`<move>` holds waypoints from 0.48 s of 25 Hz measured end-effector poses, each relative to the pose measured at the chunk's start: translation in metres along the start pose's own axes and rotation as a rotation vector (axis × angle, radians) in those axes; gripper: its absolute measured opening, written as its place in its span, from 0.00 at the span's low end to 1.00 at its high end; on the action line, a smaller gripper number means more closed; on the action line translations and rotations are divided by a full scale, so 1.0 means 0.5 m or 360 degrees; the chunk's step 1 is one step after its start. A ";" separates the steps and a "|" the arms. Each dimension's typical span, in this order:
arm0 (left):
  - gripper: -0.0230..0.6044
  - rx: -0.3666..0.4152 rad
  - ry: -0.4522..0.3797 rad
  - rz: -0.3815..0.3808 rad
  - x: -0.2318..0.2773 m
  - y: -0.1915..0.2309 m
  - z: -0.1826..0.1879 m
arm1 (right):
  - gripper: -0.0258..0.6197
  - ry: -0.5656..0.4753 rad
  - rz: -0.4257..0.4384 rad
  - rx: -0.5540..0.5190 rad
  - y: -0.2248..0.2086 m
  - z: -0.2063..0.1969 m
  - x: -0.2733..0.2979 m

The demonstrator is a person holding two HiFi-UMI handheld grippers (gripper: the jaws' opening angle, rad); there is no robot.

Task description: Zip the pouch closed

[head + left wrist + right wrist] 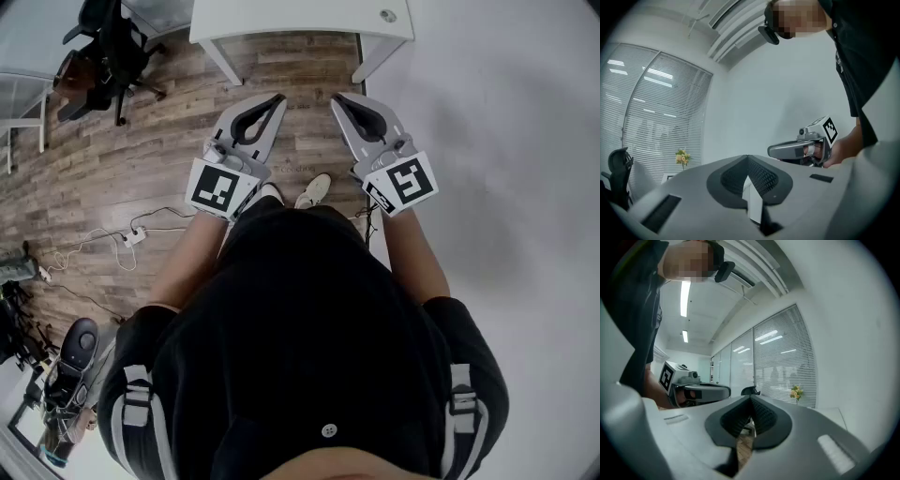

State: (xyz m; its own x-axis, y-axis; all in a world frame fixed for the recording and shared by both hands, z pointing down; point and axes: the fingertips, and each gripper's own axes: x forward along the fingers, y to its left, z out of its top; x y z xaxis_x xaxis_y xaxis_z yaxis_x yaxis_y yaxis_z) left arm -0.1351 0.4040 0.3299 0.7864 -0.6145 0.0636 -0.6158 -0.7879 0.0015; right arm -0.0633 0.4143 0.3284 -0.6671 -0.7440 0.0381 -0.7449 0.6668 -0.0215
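No pouch shows in any view. In the head view a person stands over a wooden floor [141, 141] and holds both grippers level in front of the body. My left gripper [278, 97] has its jaws together with nothing between them, and my right gripper [336, 97] is the same. The two point forward and slightly toward each other, a short gap apart. In the left gripper view my left gripper [746, 157] is shut, with the right gripper [801, 149] beside it. In the right gripper view my right gripper [751, 397] is shut, with the left gripper [701, 391] at its left.
A white table [281, 19] stands just ahead of the grippers. A black office chair [103, 47] is at the far left, and cables [141, 234] lie on the floor at left. A white wall [506, 141] runs along the right. The person's shoes [314, 190] show below the grippers.
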 end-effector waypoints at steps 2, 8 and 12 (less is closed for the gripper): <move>0.05 -0.0017 -0.0034 -0.0005 0.004 -0.005 0.003 | 0.05 0.0004 0.0005 0.0001 -0.002 -0.004 -0.001; 0.05 -0.0023 -0.0023 0.0014 -0.010 -0.017 -0.005 | 0.05 -0.0002 -0.0001 0.0016 0.012 -0.013 -0.015; 0.05 -0.0008 0.0005 0.0031 -0.010 -0.017 -0.003 | 0.05 -0.0003 -0.0018 0.0053 0.005 -0.013 -0.021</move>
State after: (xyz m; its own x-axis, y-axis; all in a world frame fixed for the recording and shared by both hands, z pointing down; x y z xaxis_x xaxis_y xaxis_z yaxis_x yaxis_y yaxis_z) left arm -0.1339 0.4136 0.3312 0.7740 -0.6297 0.0665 -0.6313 -0.7755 0.0051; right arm -0.0581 0.4240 0.3344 -0.6588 -0.7514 0.0365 -0.7521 0.6568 -0.0543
